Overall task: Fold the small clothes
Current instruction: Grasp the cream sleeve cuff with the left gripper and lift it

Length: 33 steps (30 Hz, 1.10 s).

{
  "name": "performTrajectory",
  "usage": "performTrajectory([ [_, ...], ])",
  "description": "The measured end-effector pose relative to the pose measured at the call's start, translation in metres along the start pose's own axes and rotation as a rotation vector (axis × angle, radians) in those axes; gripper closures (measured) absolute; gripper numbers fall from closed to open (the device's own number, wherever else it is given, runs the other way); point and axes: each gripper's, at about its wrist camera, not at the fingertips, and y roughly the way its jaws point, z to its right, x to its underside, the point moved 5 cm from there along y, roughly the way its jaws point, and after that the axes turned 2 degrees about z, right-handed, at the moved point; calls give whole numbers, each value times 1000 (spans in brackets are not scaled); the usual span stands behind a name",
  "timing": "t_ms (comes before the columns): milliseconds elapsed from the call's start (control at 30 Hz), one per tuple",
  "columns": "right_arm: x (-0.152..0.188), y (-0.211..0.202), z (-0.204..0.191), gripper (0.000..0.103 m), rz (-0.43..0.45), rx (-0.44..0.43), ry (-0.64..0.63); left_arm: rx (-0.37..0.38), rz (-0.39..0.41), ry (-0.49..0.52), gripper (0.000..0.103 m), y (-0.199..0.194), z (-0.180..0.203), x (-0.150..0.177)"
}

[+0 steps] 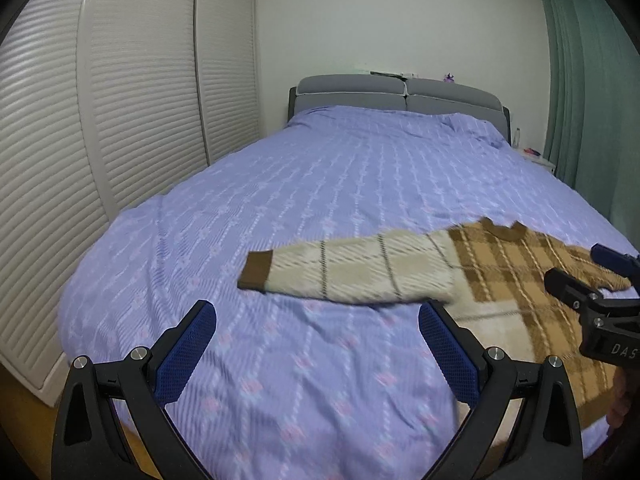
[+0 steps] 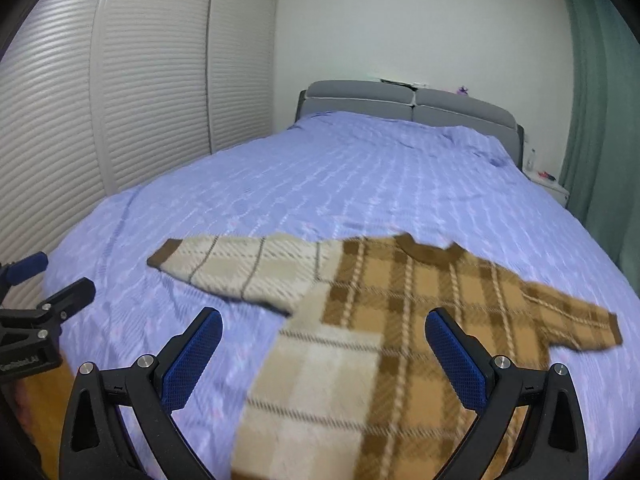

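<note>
Left wrist view: the sweater (image 1: pixel 472 280) lies flat on the bed (image 1: pixel 320 184), to the right, its right half cut off by the frame edge and partly hidden behind the right claw (image 1: pixel 576 276), whose jaws cannot be judged here. The left claw (image 1: pixel 316 344) hangs over bare bedspread, jaws wide apart and empty.

Right wrist view: the motion-blurred sweater spreads across the near bed, hem hidden below the frame. The right claw hovers above it, jaws apart, gripping nothing. At the left edge, the left claw stands open.
</note>
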Motion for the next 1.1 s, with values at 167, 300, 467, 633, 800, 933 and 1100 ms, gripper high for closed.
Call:
performTrajectory([
  [167,-9,54,-37,0,-46,-53,6,72,-10,-66,7,50,-40,0],
  [300,-9,95,-64,0,-84,-69,-8,131,-112,-148,20,94,-61,9],
  [467,-9,132,-91,0,-139,-105,-2,190,-202,-245,43,140,-75,18],
  [633,-7,149,-96,0,-151,-93,-4,254,-290,-424,51,189,-91,33],
  [800,-4,166,-89,0,-179,-74,7,280,-326,-534,54,217,-98,46],
  [933,-1,175,-79,0,-200,-68,28,292,-330,-589,54,236,-100,51],
  [1100,0,183,-65,0,-208,-46,52,284,-316,-575,54,250,-94,43],
])
